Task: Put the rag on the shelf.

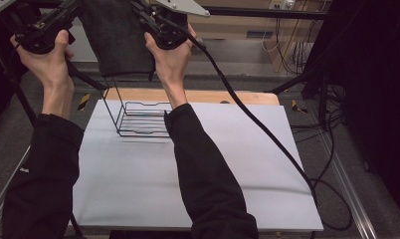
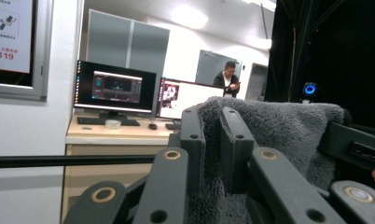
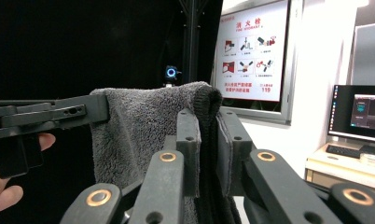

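Note:
A dark grey towel (image 1: 119, 40) hangs between my two grippers, held high above the table. My left gripper (image 2: 212, 116) is shut on one top corner of the towel (image 2: 279, 126). The right gripper (image 3: 207, 116) is shut on the other top corner of the towel (image 3: 139, 126). In the high view the left gripper (image 1: 74, 9) and the right gripper (image 1: 142, 11) sit at the top, each in a person's hand, fingertips hidden by the cloth. A black wire rack (image 1: 138, 118) stands on the white table sheet (image 1: 198, 169), below the towel's lower edge.
A black cable (image 1: 257, 124) trails from the right gripper across the sheet to the right. A wooden board edge (image 1: 223, 95) lies behind the sheet. Monitors on a desk (image 2: 115, 88) and a wall poster (image 3: 251, 56) stand far off.

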The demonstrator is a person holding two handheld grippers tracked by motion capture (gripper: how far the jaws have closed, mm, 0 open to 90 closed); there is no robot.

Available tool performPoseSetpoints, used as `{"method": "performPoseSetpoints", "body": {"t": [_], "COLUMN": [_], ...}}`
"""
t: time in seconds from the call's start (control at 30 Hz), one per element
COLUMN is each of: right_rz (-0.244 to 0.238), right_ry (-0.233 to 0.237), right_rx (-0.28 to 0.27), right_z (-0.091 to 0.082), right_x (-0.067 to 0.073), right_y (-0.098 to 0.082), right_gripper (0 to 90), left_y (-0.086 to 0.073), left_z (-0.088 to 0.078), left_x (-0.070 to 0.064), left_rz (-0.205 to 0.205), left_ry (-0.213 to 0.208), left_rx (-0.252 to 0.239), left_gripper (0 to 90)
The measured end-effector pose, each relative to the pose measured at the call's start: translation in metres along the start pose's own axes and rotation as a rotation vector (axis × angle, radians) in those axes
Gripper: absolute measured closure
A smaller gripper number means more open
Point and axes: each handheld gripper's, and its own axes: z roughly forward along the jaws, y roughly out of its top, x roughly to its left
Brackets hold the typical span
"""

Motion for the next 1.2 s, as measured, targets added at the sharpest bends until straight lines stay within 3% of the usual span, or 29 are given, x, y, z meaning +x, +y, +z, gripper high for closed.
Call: {"method": "performPoseSetpoints", "body": {"t": [0.4,0.57,0.7,1.0,1.2], "right_rz": [0.011,0.013,0.035,0.038,0.032], "right_ry": [-0.02,-0.026,-0.024,-0.028,-0.028], "right_rx": [0.062,0.083,0.091,0.099,0.114], "right_z": [0.013,0.014,0.015,0.013,0.009], "right_x": [-0.011,-0.016,-0.019,-0.019,-0.019], "right_y": [-0.014,-0.021,-0.028,-0.04,-0.047], "right_gripper": [81.4,81.3,81.4,81.4,81.4], "left_y": [-0.014,-0.02,-0.024,-0.034,-0.042], "left_z": [0.02,0.026,0.03,0.042,0.041], "left_x": [0.018,0.021,0.022,0.027,0.024], "left_rz": [-0.023,-0.001,0.003,-0.001,0.04], "left_ry": [-0.001,0.002,0.004,0.008,0.006], "left_rx": [0.056,0.088,0.103,0.119,0.131], "left_gripper": [81.1,81.1,81.1,81.1,81.1]}}
